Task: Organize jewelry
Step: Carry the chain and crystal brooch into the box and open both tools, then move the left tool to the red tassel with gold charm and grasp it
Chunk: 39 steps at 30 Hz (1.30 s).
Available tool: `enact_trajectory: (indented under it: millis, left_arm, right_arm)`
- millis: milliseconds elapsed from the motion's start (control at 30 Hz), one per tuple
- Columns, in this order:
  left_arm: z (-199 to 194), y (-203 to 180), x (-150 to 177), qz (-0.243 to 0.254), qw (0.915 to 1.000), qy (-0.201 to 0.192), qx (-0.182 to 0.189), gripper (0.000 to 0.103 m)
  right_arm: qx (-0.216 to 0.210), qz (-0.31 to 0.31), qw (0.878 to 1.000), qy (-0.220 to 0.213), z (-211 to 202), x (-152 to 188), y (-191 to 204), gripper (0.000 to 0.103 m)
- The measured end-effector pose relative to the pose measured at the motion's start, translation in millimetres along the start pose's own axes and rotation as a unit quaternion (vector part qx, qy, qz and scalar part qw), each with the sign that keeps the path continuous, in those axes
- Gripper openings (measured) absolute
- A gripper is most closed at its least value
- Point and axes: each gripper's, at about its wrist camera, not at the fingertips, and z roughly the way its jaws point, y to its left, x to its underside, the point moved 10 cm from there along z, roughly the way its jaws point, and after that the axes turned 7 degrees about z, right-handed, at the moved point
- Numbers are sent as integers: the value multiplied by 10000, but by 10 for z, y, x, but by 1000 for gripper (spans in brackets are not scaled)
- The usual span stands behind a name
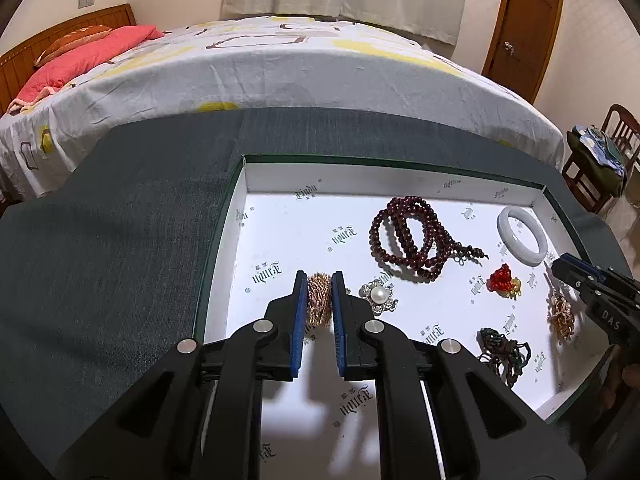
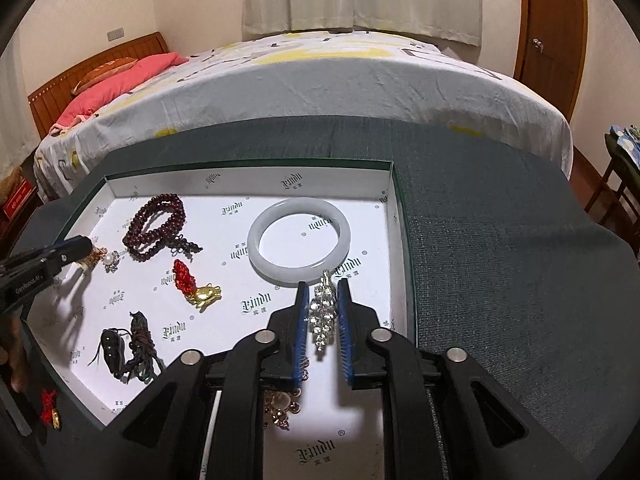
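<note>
L gripper is nearly closed on gold chain, at left in the box. R gripper jaws are a bit apart; silver brooch lies between them w/o clear grip, just below the bangle.

Each fisheye camera is sitting just behind its own gripper, looking forward and steeply down along the fingers, close above the white-lined box. The left view is covering the box's left half; the right view is covering its right half. Both are sharing the box interior and the bed beyond it.
</note>
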Motion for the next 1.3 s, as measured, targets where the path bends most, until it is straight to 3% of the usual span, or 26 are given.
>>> enact_trajectory:
  millis: [67,133,233,567,900,1300]
  left_arm:
    - [-1,7,4,8,10000,4,-15,27]
    - [-4,16,-5,0,10000,-26,-24,33]
    - [-37,16,-17,-20,10000,-89,-7,49]
    - [-307,-8,-29,-103,9993,-352,66,69]
    - [-784,-183,179,118,9987,-488,52,72]
    - [-1145,-307,833,-62,9997,-239,15,72]
  right_arm:
    - [-128,13,9999,8,-6,1,36,36]
    - [-86,-15,10000,-16,-21,3,44,38]
    - [-128,112,9998,-64,-70,-5,34,43]
    - [-161,324,9989,-293,-398,20,22,44]
    - [-167,351,9985,-380,-740,301,92,45]
    - [-211,194,9994,-202,-995,814,169,49]
